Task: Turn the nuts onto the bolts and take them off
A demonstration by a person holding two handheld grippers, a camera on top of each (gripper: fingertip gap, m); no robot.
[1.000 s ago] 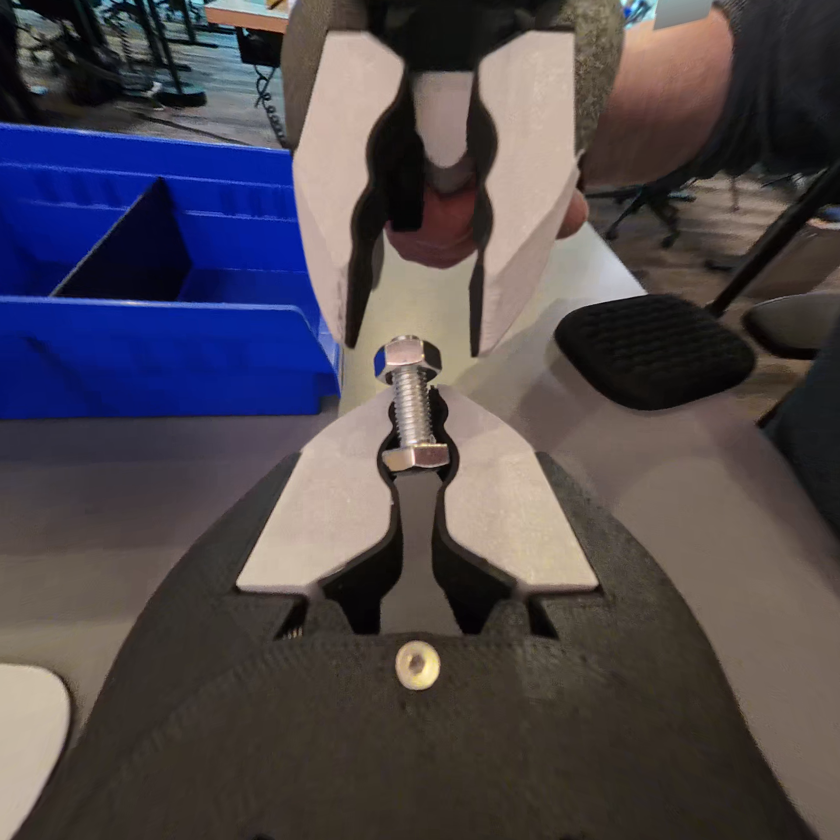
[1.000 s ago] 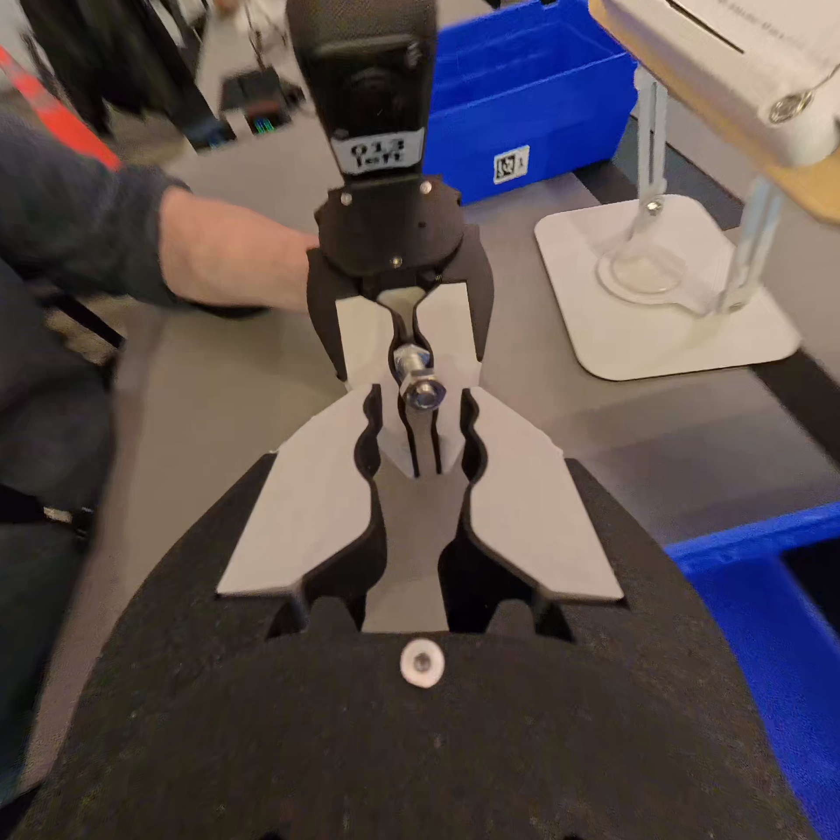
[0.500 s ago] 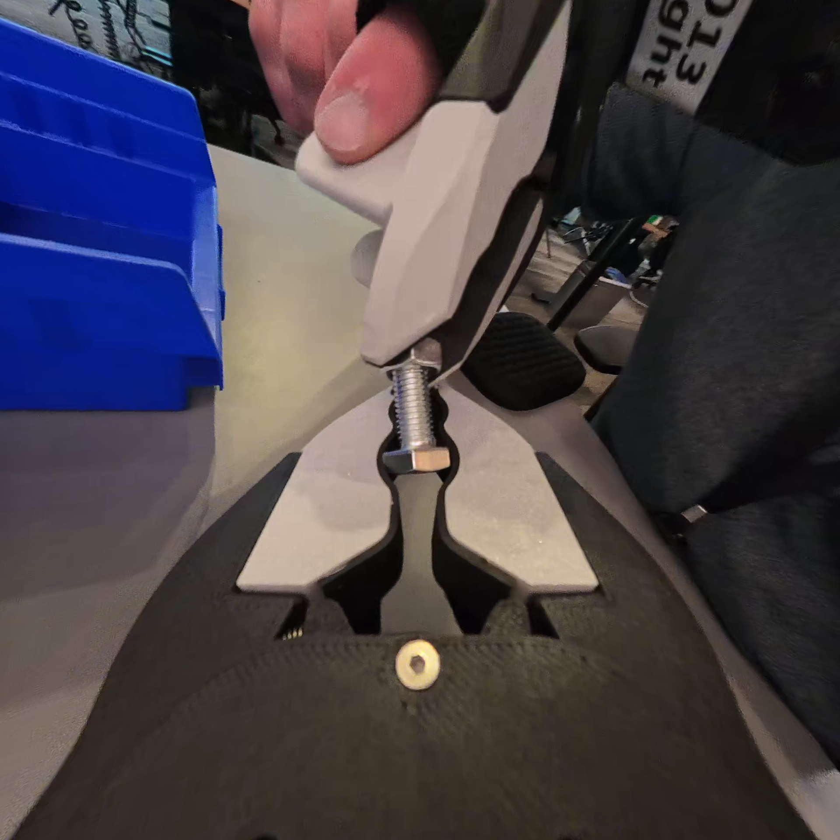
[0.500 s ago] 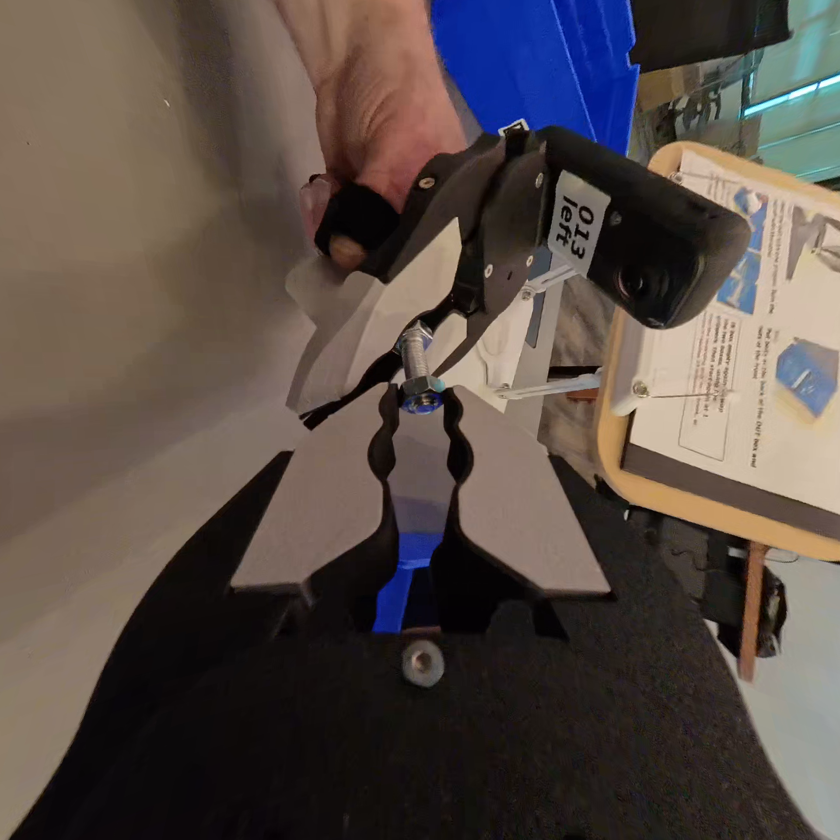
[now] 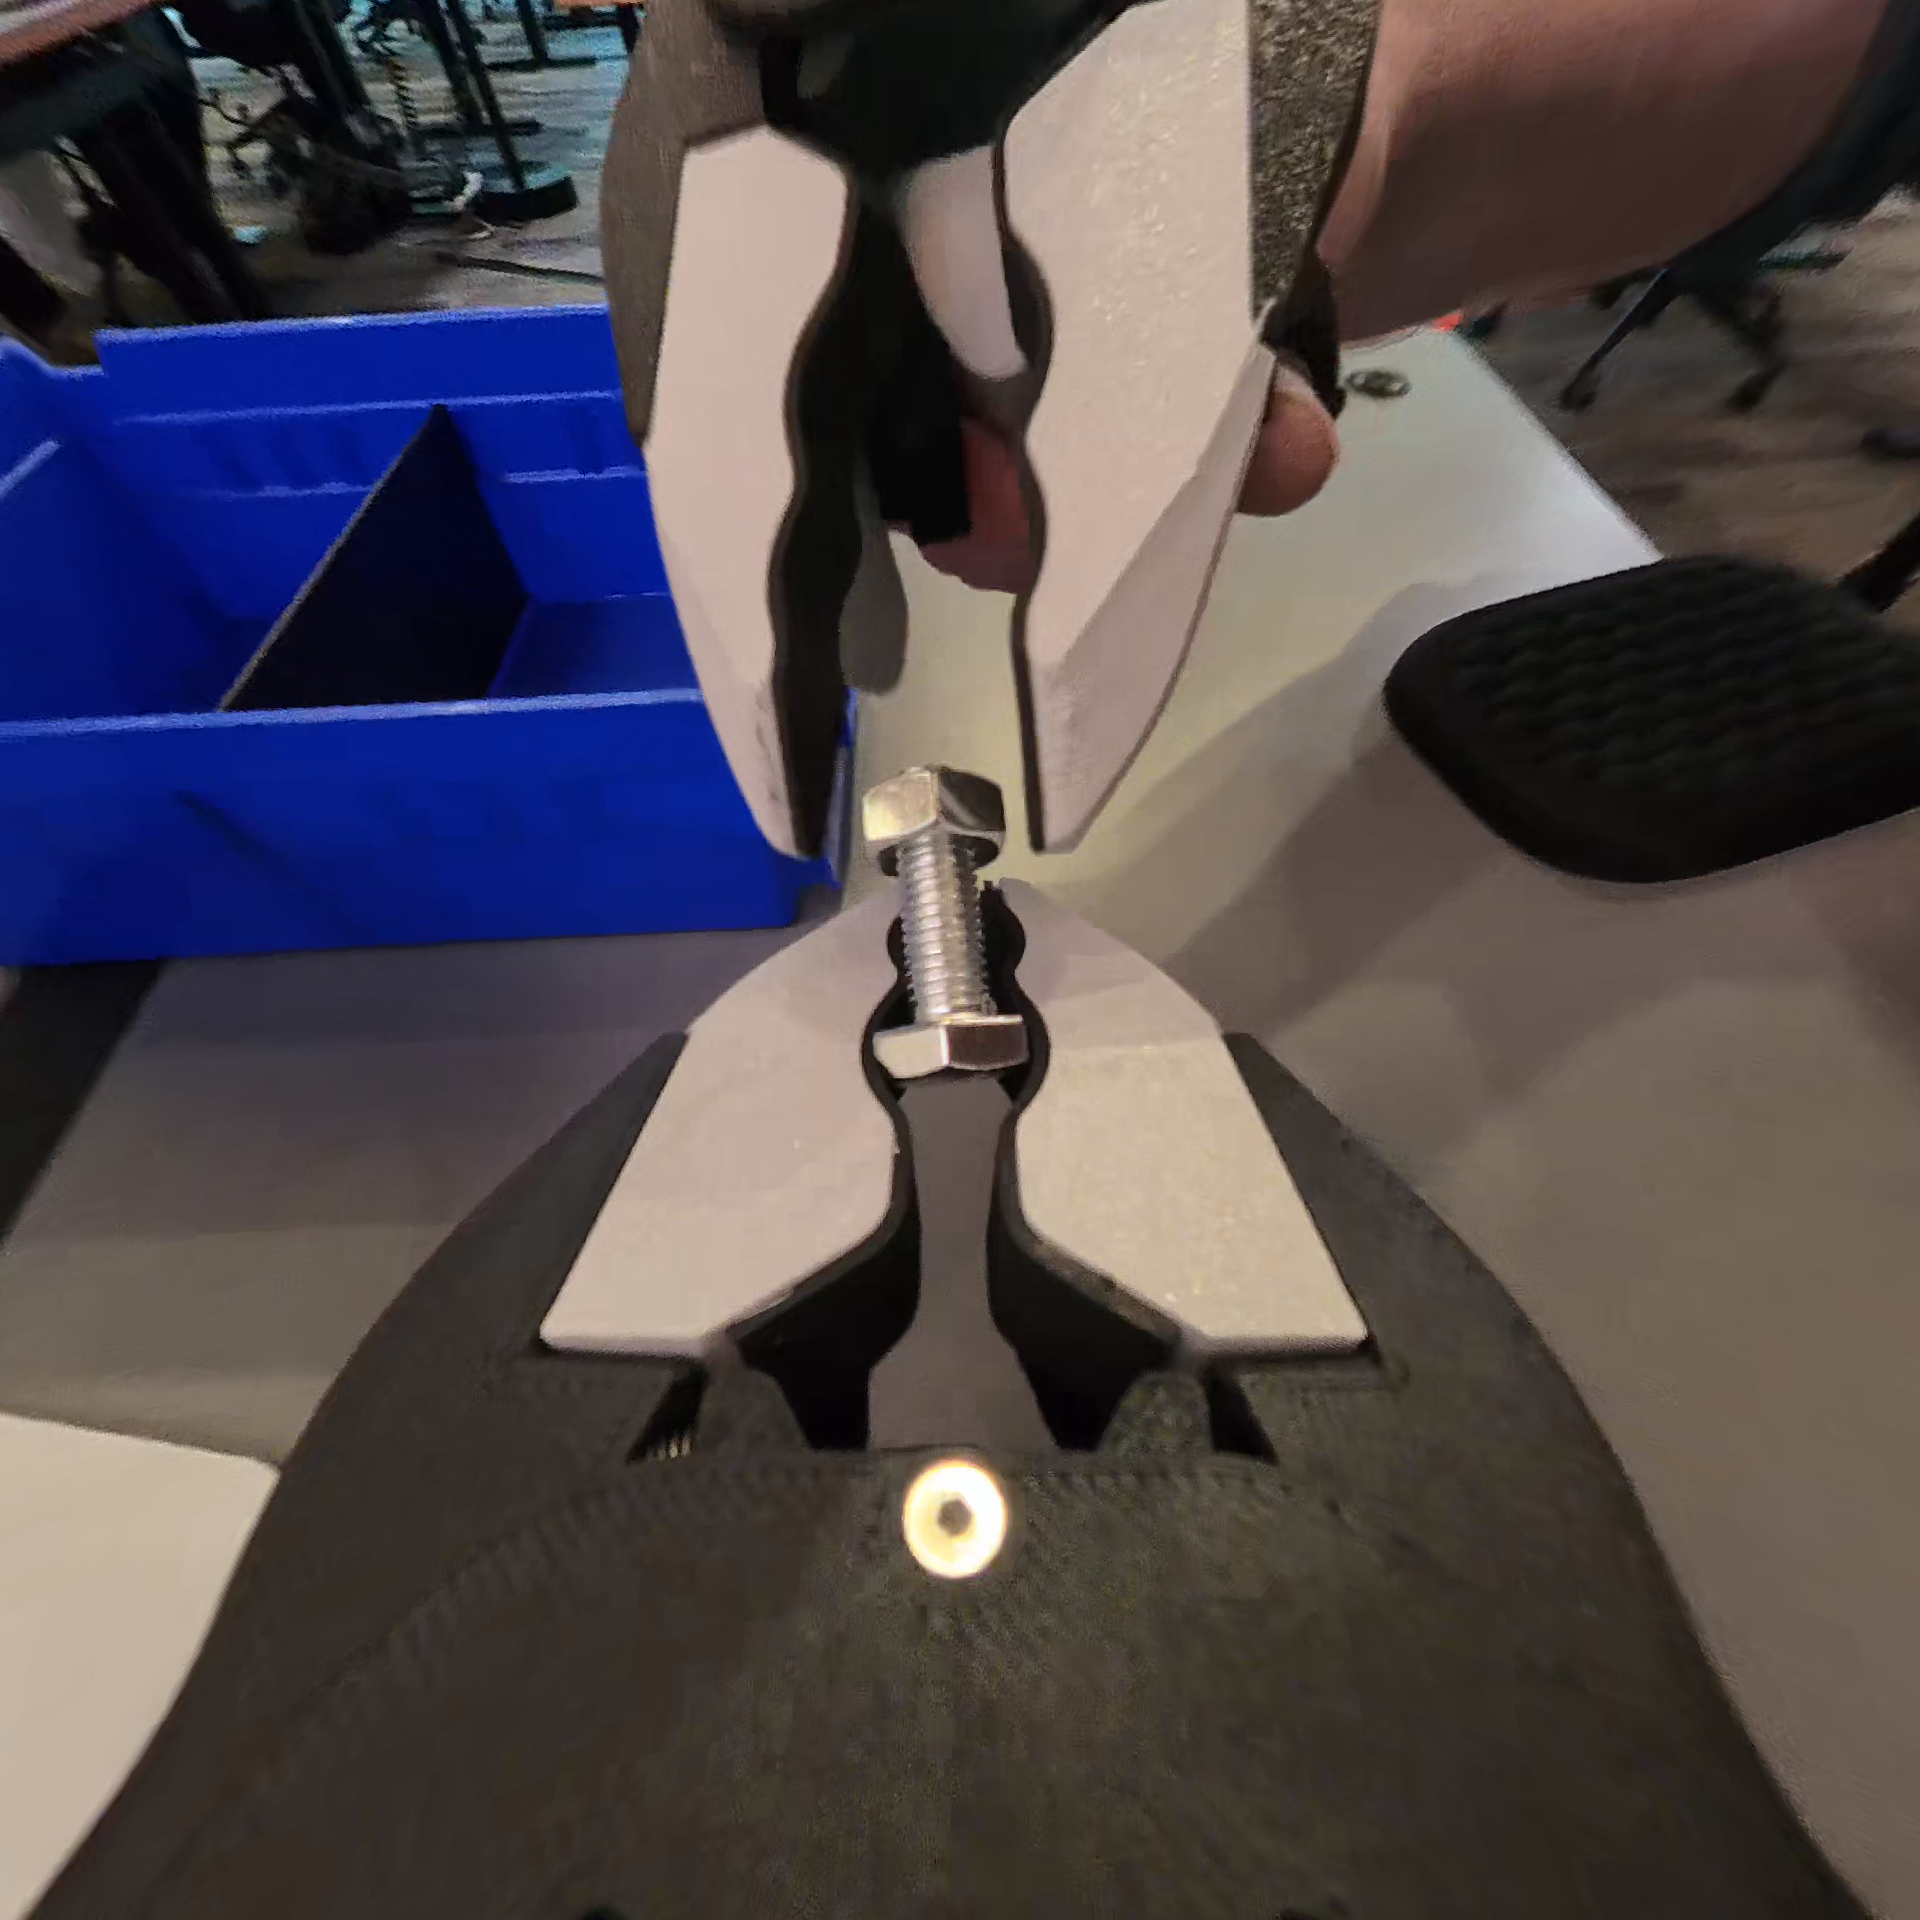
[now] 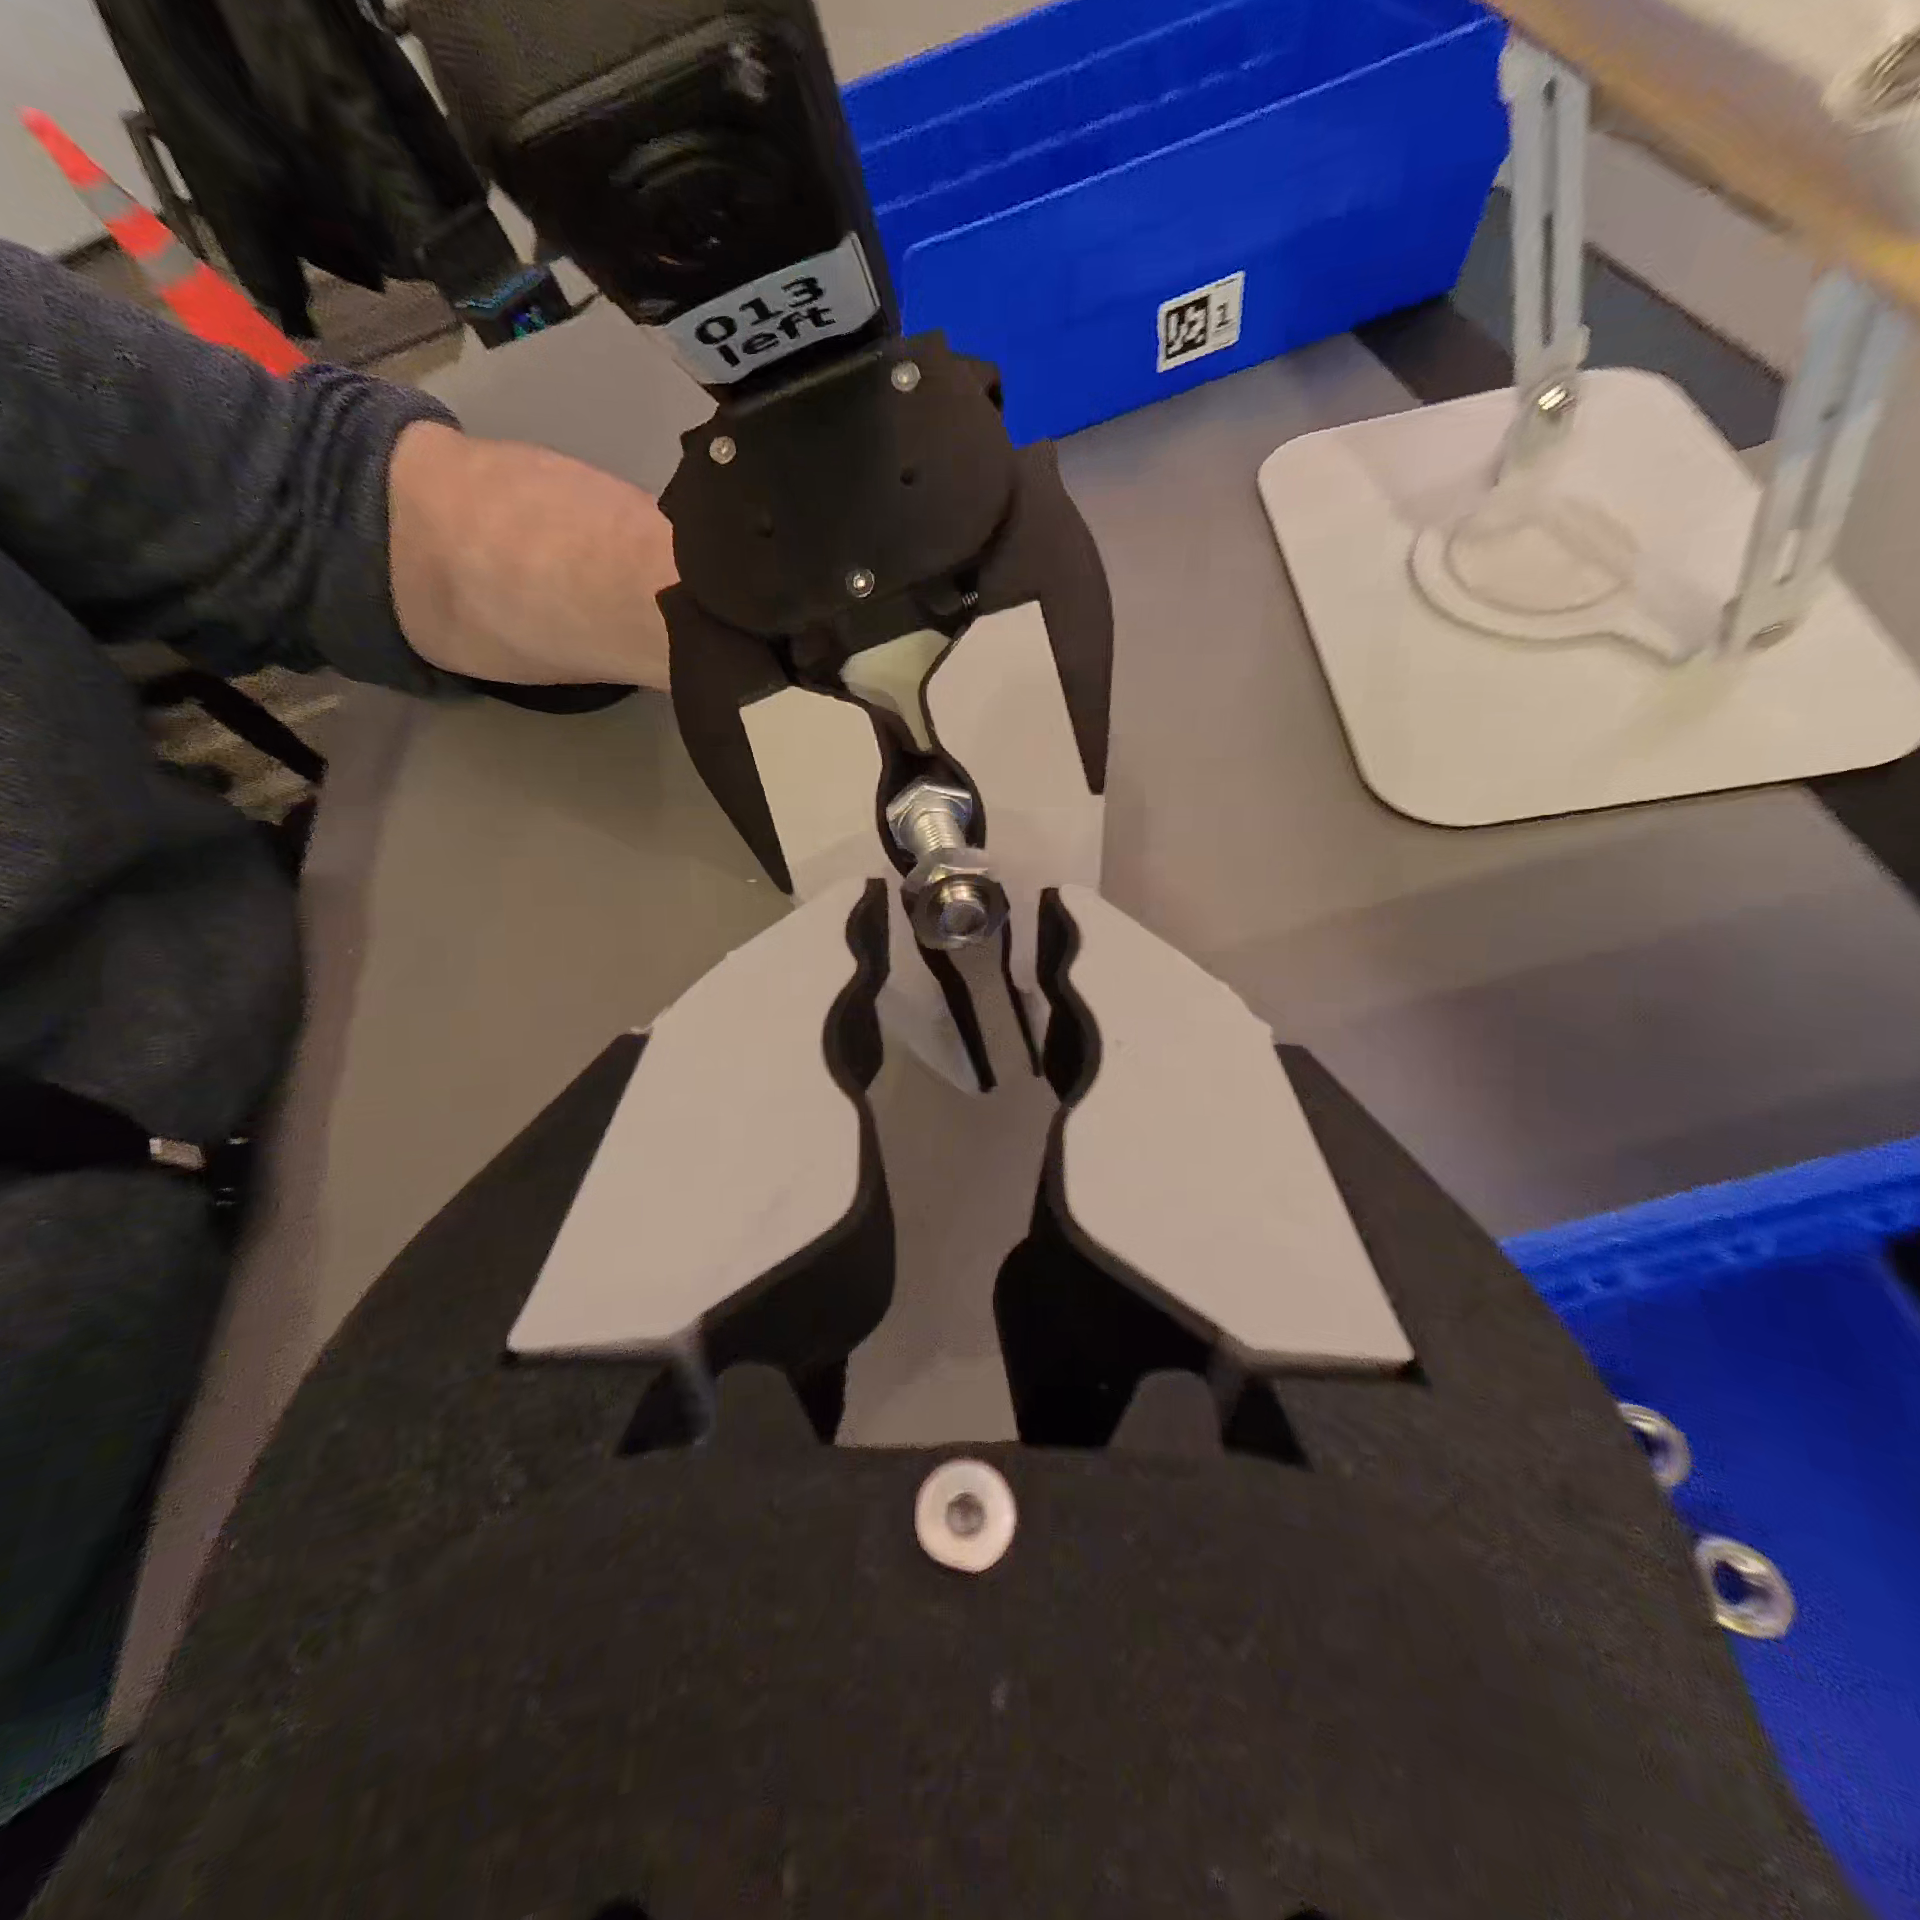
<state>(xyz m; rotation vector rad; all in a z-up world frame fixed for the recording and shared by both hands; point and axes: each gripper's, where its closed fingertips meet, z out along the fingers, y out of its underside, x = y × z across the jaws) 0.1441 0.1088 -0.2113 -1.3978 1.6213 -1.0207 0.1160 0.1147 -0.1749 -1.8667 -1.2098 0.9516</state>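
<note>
- Bolt (image 5: 943, 951) sits clamped in our left gripper (image 5: 951, 935), threaded shank pointing away from the camera, its hex head tucked into the notch between the two pale fingers (image 5: 769, 1122).
- Nut (image 5: 935, 810) sits on the far end of that shank, just past the fingertips; in the right wrist view we see the same nut (image 6: 954, 914) end-on, with the bolt (image 6: 930, 826) running back into the left gripper (image 6: 935, 831).
- Our right gripper (image 6: 954, 904) has its fingers (image 6: 727, 1132) apart, one tip on either side of the nut with a gap showing on both sides; from the left wrist view the right gripper (image 5: 914, 831) comes down from above, tips level with the nut and not closed on it.
- We hold both tools above the grey worktop (image 5: 1455, 1039), a hand (image 5: 1558, 156) behind the right one and a hand (image 6: 520, 582) with a dark sleeve behind the left.
- Beyond, a blue bin (image 5: 364, 810) with a divider stands on the worktop; the right wrist view shows a blue bin (image 6: 1143, 239) bearing a small label, and a white stand base (image 6: 1558, 707) beside it.
- Nearest the right camera, another blue bin (image 6: 1766, 1351) holds two loose nuts (image 6: 1745, 1600).
</note>
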